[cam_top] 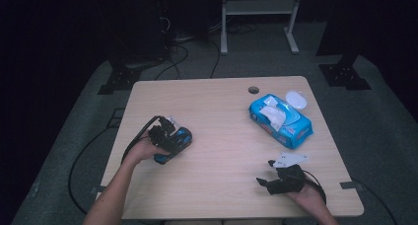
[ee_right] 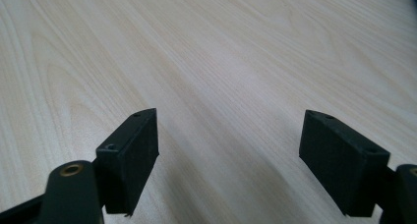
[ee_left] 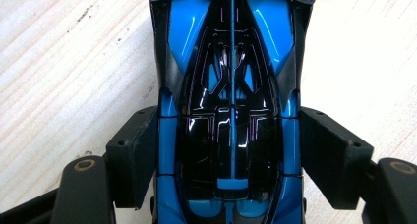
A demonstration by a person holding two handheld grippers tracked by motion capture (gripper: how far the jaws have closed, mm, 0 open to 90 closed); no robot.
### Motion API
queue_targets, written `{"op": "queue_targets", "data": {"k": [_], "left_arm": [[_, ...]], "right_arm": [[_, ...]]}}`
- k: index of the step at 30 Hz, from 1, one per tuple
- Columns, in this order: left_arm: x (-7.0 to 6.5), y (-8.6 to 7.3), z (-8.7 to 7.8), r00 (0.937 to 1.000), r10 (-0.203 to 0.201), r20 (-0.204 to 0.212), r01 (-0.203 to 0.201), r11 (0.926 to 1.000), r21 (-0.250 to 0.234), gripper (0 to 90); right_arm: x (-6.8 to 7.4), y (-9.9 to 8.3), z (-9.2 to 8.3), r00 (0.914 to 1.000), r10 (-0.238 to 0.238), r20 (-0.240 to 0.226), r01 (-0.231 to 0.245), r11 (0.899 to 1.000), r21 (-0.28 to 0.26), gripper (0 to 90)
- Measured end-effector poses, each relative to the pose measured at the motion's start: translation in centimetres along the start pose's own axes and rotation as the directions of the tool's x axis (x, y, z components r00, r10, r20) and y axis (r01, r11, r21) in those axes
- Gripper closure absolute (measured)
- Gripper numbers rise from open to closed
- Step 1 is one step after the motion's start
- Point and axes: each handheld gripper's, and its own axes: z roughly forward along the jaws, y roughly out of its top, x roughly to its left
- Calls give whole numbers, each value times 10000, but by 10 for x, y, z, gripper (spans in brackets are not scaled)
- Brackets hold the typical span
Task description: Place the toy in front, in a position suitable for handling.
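A: How do the left tongs [ee_left: 228, 150] stand?

B: Clamped on a blue and black toy car [ee_left: 230, 106]. In the left gripper view one black pad [ee_left: 135, 153] lies flat against each flank of the car at its middle, with no gap on either side. The car runs lengthwise between the jaws, its glossy dark roof facing the camera and one end reaching on past the fingertips.

A: And where is the car relative to the table?

B: In the high view the left tongs [cam_top: 173, 142] hold it low over the light wooden table [cam_top: 217, 111], near the left edge. Whether its wheels touch the wood I cannot tell.

A: The right tongs [ee_right: 228, 157]?

B: Wide apart, with nothing between the pads, just bare wood grain beyond them. In the high view the right tongs [cam_top: 268, 175] sit low near the front right corner, well apart from the car.

A: Anything else near them?

B: Beyond the right tongs, farther back on the table, lies a blue pack of wipes [cam_top: 280, 120] with its lid [cam_top: 296, 99] flipped open and a white wipe sticking up.
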Motion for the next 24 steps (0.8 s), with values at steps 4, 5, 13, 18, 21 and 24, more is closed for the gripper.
{"op": "queue_targets", "data": {"k": [4, 5, 13, 18, 21, 24], "left_arm": [[0, -1, 0, 10000, -81, -1, 81, 9999, -95, 281], [0, -1, -1, 10000, -91, -23, 91, 9999, -124, 281], [2, -2, -11, 9999, -102, -42, 101, 9994, -345, 283], [0, 0, -18, 9999, 128, -24, -129, 9994, -323, 290], [-3, -1, -10, 9996, 247, -115, -246, 9997, 89, 290], [1, -2, -8, 9999, 12, 129, -11, 10000, -37, 290]], "right_arm": [[-1, 0, -1, 10000, 44, 21, -43, 10000, -32, 218], [-1, 0, -1, 10000, 66, 20, -66, 10000, -21, 218], [-1, 0, 1, 10000, 42, 0, -42, 10000, -1, 218], [-1, 0, 1, 10000, 49, 11, -49, 10000, -16, 218], [0, 0, 1, 10000, 29, 5, -29, 10000, 8, 218], [0, 0, 0, 10000, 49, 10, -49, 10000, -19, 218]]}}
